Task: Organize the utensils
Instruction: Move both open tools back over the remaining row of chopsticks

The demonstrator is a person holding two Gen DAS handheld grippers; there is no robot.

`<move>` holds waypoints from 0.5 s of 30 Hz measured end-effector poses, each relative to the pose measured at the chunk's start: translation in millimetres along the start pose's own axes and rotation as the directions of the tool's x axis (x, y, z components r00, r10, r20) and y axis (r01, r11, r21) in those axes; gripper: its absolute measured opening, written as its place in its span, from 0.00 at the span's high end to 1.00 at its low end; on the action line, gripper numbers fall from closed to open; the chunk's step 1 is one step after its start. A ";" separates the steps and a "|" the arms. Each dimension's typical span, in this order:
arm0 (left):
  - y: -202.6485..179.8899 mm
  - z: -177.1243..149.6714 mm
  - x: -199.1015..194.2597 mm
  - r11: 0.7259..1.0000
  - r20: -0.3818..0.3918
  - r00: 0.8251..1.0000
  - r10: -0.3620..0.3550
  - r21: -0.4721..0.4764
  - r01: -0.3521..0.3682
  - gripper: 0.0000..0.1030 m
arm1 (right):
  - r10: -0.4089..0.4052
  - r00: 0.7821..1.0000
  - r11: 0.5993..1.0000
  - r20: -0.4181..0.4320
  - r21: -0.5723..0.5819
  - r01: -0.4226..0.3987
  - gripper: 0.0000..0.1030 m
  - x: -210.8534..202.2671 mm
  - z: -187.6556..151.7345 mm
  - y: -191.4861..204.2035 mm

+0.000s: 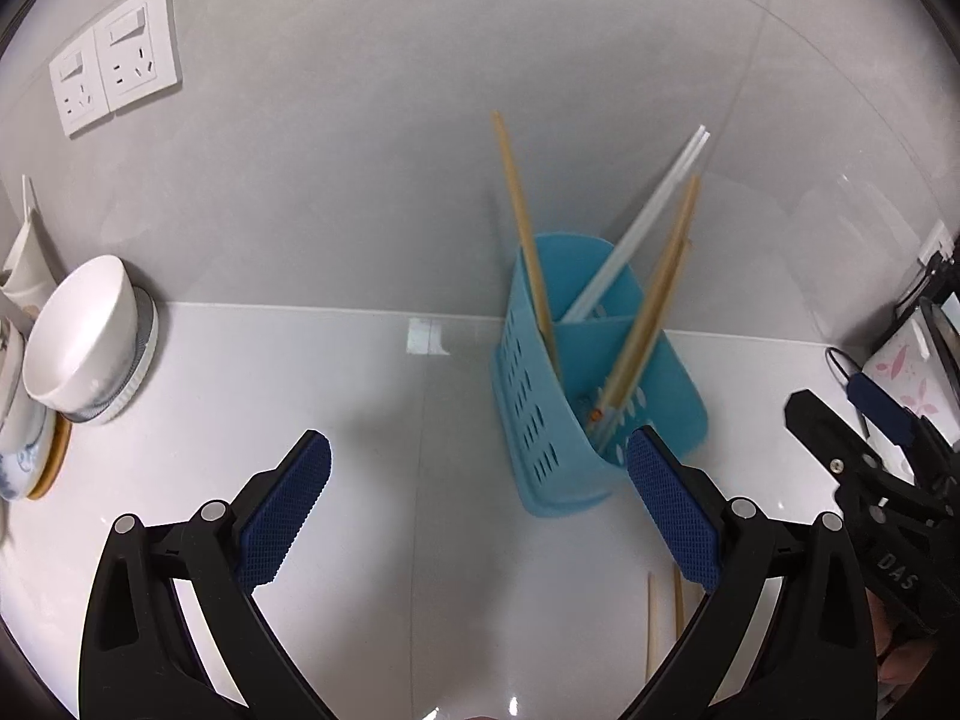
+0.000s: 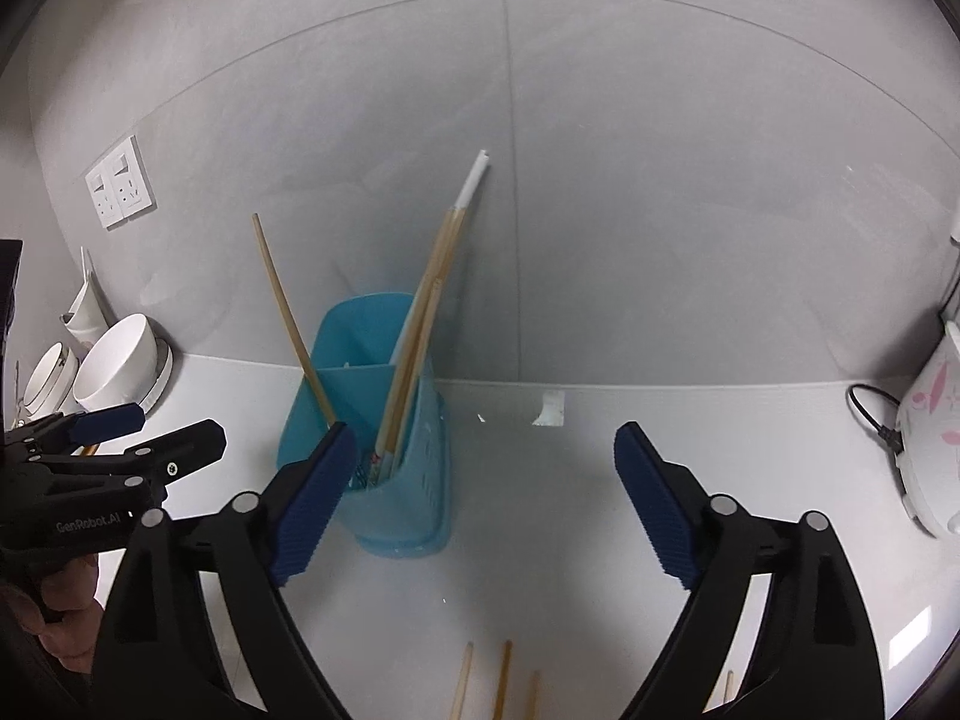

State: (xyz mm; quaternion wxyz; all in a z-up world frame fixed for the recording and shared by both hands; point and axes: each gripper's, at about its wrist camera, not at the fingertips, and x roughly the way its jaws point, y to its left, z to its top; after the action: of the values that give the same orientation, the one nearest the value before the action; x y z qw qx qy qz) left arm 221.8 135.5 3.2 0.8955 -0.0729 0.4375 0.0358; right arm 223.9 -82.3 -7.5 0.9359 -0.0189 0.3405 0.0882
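A blue slotted utensil holder (image 1: 540,420) stands on the white counter by the wall; it also shows in the right wrist view (image 2: 408,480). It holds wooden chopsticks (image 1: 528,240) and white chopsticks (image 1: 648,222), leaning outward. My left gripper (image 1: 480,516) is open and empty, just before the holder. My right gripper (image 2: 480,510) is open and empty, the holder beside its left finger. Loose wooden chopsticks (image 2: 501,684) lie on the counter below the right gripper; two loose chopsticks (image 1: 653,630) show near the left gripper's right finger.
White bowls (image 1: 78,336) and plates are stacked at the left, under wall sockets (image 1: 114,60). A white appliance with pink flowers (image 2: 930,420) and its black cable sit at the right. The right gripper (image 1: 870,468) shows at the left view's right edge.
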 end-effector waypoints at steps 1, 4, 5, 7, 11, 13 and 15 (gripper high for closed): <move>-2.9 -3.2 -2.2 1.000 0.002 1.000 -0.004 0.004 0.004 0.06 | 0.001 1.000 1.000 -0.002 0.008 -0.001 0.15 -4.7 -3.8 -5.1; -10.5 -11.7 -7.6 1.000 0.002 1.000 -0.022 0.004 0.022 0.06 | -0.016 1.000 1.000 0.004 0.023 0.016 0.10 -16.0 -12.0 -15.6; -12.5 -14.8 -9.2 1.000 0.001 1.000 -0.028 0.002 0.028 0.06 | -0.022 1.000 0.999 0.005 0.027 0.022 0.09 -18.7 -13.8 -17.5; -15.3 -21.8 -11.0 0.999 -0.007 0.999 -0.048 -0.009 0.048 0.06 | -0.019 1.000 0.999 0.007 0.049 0.019 0.07 -26.4 -20.4 -25.7; -23.8 -34.0 -16.1 0.995 -0.025 0.994 -0.102 -0.024 0.101 0.06 | -0.033 0.999 0.997 0.008 0.068 0.033 0.07 -39.6 -31.9 -38.3; -31.2 -41.2 -19.7 0.995 -0.026 0.995 -0.097 -0.008 0.096 0.06 | -0.041 0.999 0.997 -0.001 0.065 0.041 0.08 -47.2 -39.1 -45.6; -38.8 -48.5 -21.8 0.995 -0.037 0.994 -0.101 0.007 0.101 0.06 | -0.056 0.998 0.997 -0.007 0.059 0.056 0.08 -53.0 -45.0 -50.6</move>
State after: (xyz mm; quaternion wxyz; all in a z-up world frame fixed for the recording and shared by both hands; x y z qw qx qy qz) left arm 175.6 89.4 -5.2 0.8885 -0.0918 0.4495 -0.0126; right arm 164.5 -144.5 -9.3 0.9373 -0.0007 0.3447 0.0518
